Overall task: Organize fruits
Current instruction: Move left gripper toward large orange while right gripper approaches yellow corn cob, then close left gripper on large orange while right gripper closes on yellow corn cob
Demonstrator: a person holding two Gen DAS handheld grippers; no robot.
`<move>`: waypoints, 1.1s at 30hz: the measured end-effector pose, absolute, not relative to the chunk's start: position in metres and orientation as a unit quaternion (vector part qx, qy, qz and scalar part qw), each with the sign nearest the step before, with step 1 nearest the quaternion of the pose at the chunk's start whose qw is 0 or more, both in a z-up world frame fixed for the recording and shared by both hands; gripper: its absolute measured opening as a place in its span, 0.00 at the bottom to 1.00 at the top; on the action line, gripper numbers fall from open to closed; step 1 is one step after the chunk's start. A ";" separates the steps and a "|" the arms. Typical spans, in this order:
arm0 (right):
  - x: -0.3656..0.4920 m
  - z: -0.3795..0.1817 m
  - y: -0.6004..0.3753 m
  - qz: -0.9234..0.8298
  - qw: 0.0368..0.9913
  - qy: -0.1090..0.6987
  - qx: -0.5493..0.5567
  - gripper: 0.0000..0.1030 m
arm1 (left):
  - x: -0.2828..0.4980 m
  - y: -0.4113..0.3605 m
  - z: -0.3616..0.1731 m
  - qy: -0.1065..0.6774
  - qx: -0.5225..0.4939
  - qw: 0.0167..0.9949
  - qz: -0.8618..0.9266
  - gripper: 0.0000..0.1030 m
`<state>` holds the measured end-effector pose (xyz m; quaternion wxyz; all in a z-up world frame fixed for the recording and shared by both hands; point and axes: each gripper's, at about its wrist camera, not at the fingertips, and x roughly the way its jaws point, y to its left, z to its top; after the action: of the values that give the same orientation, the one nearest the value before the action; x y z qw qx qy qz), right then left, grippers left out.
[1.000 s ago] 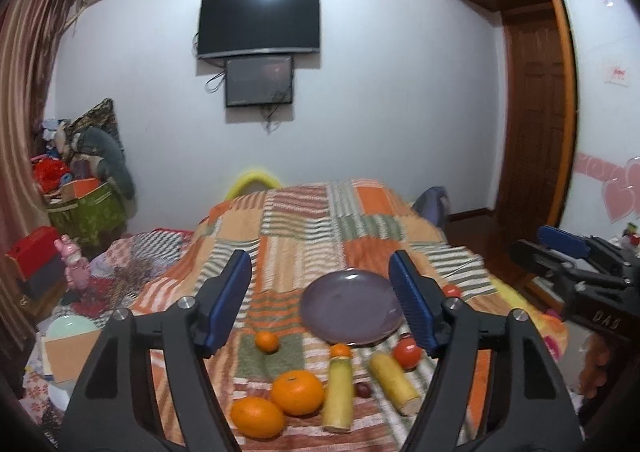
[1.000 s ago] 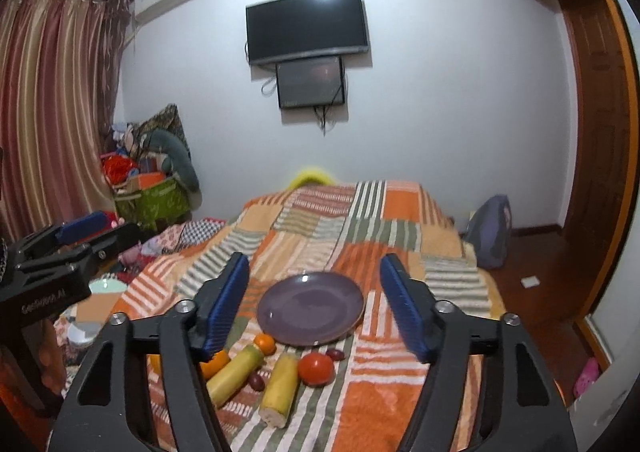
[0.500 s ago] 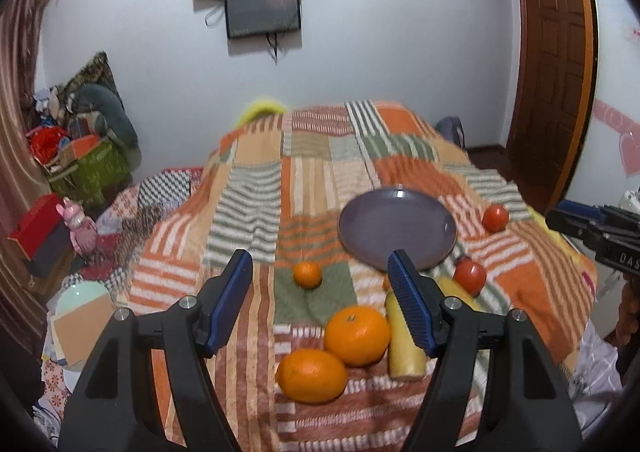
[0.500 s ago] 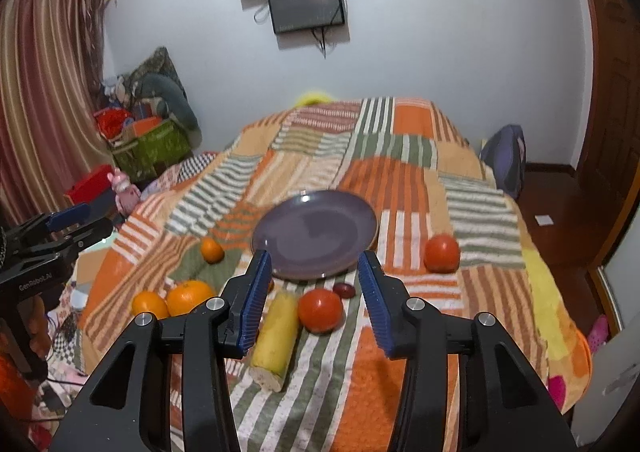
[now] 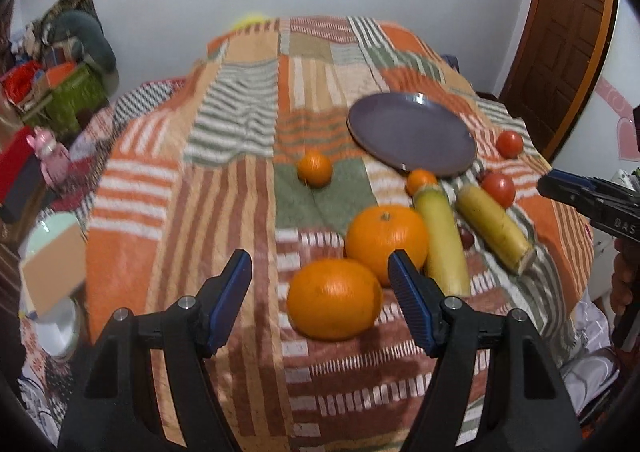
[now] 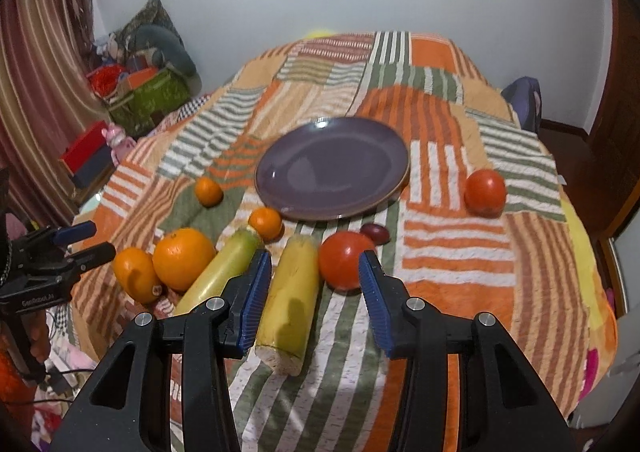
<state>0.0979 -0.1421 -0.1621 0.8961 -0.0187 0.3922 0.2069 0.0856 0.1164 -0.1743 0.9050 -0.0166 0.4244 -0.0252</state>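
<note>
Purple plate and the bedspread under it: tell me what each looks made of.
Purple plate: probably glazed ceramic, though the look leaves melamine open; it is smooth and glossy, with light glinting off its far rim and a thin pale edge. Bedspread: woven, towel-like cloth in a matte finish; its nubby texture and soft wrinkles across the striped patches suggest cotton terry.

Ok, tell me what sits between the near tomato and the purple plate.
In the right wrist view, a small dark red fruit lies on the blanket between the near tomato and the purple plate. Otherwise that stretch is bare striped cloth.
</note>
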 end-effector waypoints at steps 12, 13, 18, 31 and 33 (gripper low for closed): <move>0.111 -0.196 -0.123 0.217 0.869 0.444 -0.030 0.41 | 0.092 0.102 -0.212 0.471 -0.034 0.881 -0.042 0.69; 0.112 -0.198 -0.121 0.218 0.866 0.448 -0.030 0.41 | 0.092 0.101 -0.214 0.473 -0.032 0.880 -0.040 0.69; 0.117 -0.211 -0.119 0.225 0.854 0.468 -0.027 0.41 | 0.099 0.103 -0.224 0.486 -0.041 0.872 -0.037 0.69; 0.125 -0.225 -0.118 0.244 0.839 0.487 -0.010 0.40 | 0.114 0.106 -0.234 0.494 -0.063 0.866 -0.037 0.65; 0.124 -0.225 -0.117 0.242 0.841 0.484 -0.011 0.39 | 0.113 0.106 -0.233 0.495 -0.064 0.865 -0.038 0.65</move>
<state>0.1237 -0.1172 -0.2246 0.8409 -0.0112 0.4838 0.2422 0.1134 0.1062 -0.2334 0.8654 -0.0644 0.4954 -0.0385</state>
